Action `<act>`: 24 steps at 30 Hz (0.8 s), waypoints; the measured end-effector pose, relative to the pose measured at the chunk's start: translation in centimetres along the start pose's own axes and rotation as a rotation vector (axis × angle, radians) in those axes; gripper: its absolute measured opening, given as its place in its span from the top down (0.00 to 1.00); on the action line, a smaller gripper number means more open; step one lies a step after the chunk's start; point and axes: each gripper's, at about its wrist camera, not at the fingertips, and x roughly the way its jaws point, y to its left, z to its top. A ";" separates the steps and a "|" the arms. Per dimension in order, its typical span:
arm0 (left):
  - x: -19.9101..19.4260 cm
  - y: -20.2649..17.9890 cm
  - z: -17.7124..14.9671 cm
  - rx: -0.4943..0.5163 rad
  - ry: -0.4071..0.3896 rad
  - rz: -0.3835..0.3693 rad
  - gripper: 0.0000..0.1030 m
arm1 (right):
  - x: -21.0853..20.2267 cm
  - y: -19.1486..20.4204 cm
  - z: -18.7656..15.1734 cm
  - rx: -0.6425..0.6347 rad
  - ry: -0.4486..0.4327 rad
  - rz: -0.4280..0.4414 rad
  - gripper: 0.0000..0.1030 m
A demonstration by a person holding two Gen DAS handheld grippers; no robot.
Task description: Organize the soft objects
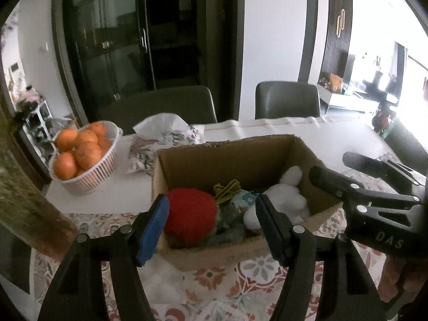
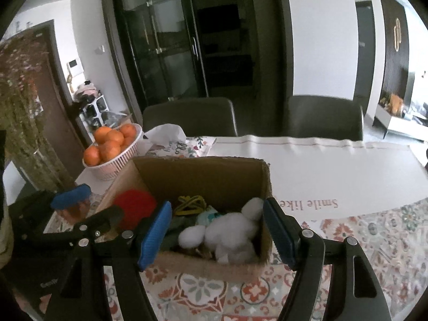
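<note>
Cardboard box (image 1: 230, 160) of soft toys on bench (image 2: 334, 176), both grippers empty.
Left gripper (image 1: 214, 224) and right gripper (image 2: 218, 230) gape wide just before the box; red ball (image 1: 190, 214) and white plush (image 2: 230, 230) lie inside.

We cannot see the bottom of the cardboard box (image 1: 235, 157); the soft things piled in it cover it, and its near wall hides their undersides. The red ball (image 1: 191, 214) is half masked by a blue pad in the right wrist view. The dark green cloth (image 1: 230, 220) lies too crumpled for us to tell what it is. The printed words on the table runner (image 2: 315, 204) are cut short by the box. Both views lose the grippers' handles at the lower edge.
</note>
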 end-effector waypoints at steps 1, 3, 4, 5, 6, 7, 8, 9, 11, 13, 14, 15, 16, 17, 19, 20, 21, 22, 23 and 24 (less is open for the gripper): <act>-0.5 -0.1 -0.1 0.003 -0.009 0.005 0.34 | -0.9 0.2 -0.2 -0.004 -0.011 -0.008 0.30; -2.2 -0.4 -0.7 0.015 -0.036 0.023 0.34 | -2.2 0.5 -0.6 -0.008 -0.021 -0.014 0.30; -2.7 -0.4 -0.9 0.019 -0.045 0.029 0.33 | -2.8 0.6 -0.8 -0.011 -0.027 -0.014 0.30; -3.5 -0.5 -1.1 0.025 -0.058 0.039 0.32 | -3.5 0.8 -1.0 -0.015 -0.031 -0.020 0.30; -4.5 -0.6 -1.5 0.029 -0.076 0.054 0.32 | -4.3 1.0 -1.3 -0.018 -0.039 -0.028 0.30; -5.0 -0.7 -1.7 0.030 -0.084 0.059 0.32 | -4.9 1.1 -1.6 -0.021 -0.045 -0.032 0.30; -5.7 -0.8 -2.0 0.032 -0.094 0.064 0.31 | -5.8 1.4 -2.0 -0.023 -0.054 -0.039 0.29; -6.6 -0.9 -2.3 0.030 -0.105 0.066 0.30 | -6.4 1.5 -2.3 -0.024 -0.058 -0.043 0.27; -7.9 -1.0 -2.9 0.022 -0.121 0.067 0.28 | -7.7 1.8 -2.9 -0.028 -0.071 -0.049 0.26; -9.5 -1.1 -3.6 0.018 -0.143 0.067 0.26 | -9.3 2.4 -3.7 -0.042 -0.084 -0.061 0.25; -10.2 -1.2 -4.0 0.022 -0.152 0.070 0.26 | -9.9 2.5 -4.0 -0.043 -0.089 -0.066 0.25; -10.9 -1.3 -4.3 0.026 -0.162 0.072 0.25 | -10.4 2.7 -4.3 -0.045 -0.093 -0.069 0.25; -11.3 -1.3 -4.6 0.029 -0.167 0.073 0.25 | -11.0 2.9 -4.6 -0.046 -0.096 -0.071 0.24; -12.0 -1.4 -5.0 0.032 -0.176 0.080 0.25 | -11.6 3.0 -4.9 -0.047 -0.102 -0.073 0.23; -13.2 -1.6 -5.7 0.028 -0.187 0.086 0.23 | -12.9 3.3 -5.6 -0.046 -0.115 -0.076 0.22; -13.8 -1.6 -6.1 0.024 -0.194 0.082 0.23 | -13.7 3.5 -6.1 -0.044 -0.122 -0.075 0.21; -14.5 -1.7 -6.5 0.021 -0.200 0.079 0.22 | -14.2 3.6 -6.4 -0.041 -0.124 -0.073 0.21; -15.1 -1.8 -6.9 0.021 -0.205 0.077 0.21 | -14.8 3.7 -6.8 -0.037 -0.127 -0.071 0.21; -15.6 -1.9 -7.2 0.023 -0.211 0.074 0.20 | -15.2 3.7 -7.1 -0.035 -0.129 -0.071 0.20; -16.4 -2.1 -7.7 0.025 -0.217 0.074 0.19 | -15.8 3.8 -7.6 -0.032 -0.131 -0.074 0.20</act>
